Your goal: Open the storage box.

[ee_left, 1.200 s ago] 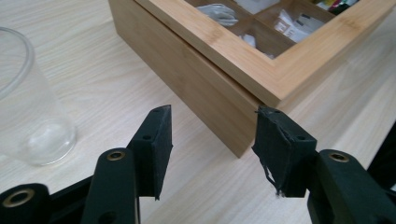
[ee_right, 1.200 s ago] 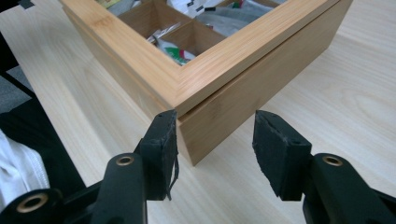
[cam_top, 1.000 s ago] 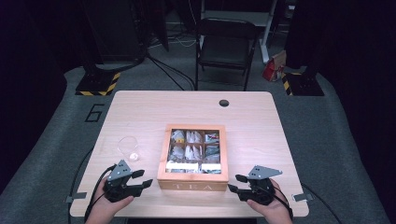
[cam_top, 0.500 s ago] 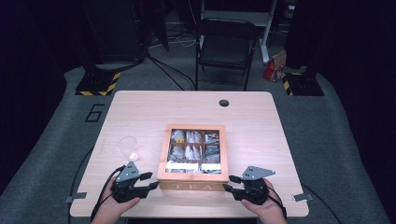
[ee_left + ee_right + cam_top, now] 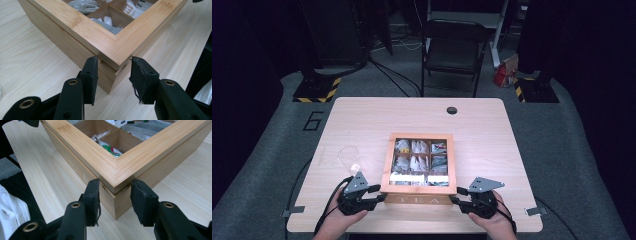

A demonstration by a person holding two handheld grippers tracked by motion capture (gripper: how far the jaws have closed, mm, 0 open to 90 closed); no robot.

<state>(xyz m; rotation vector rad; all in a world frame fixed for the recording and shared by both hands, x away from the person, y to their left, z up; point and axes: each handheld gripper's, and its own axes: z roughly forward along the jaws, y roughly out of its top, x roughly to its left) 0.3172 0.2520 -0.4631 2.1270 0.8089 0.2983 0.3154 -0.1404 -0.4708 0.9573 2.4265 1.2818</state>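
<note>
A wooden tea box [image 5: 419, 200] with a framed lid sits in the middle of the table, with tea bags [image 5: 417, 162] showing in its compartments. My left gripper [image 5: 379, 192] is at the box's front left corner. In the left gripper view its pads [image 5: 91, 72] sit on either side of the tea box corner [image 5: 110, 50] and touch it. My right gripper [image 5: 454, 199] is at the front right corner, and its pads [image 5: 92, 195] clamp the tea box corner [image 5: 116, 175] the same way. Both pairs of jaws have just been closing around these corners.
A clear glass-like object [image 5: 349, 156] lies on the table [image 5: 362, 120] left of the box. There is a round hole [image 5: 452, 110] near the table's far edge. A folding chair [image 5: 454, 50] stands behind the table. A person's hands hold both grippers at the near edge.
Both grippers have edged inward to the box's front corners. Their jaws have narrowed around those corners. The box has not moved.
</note>
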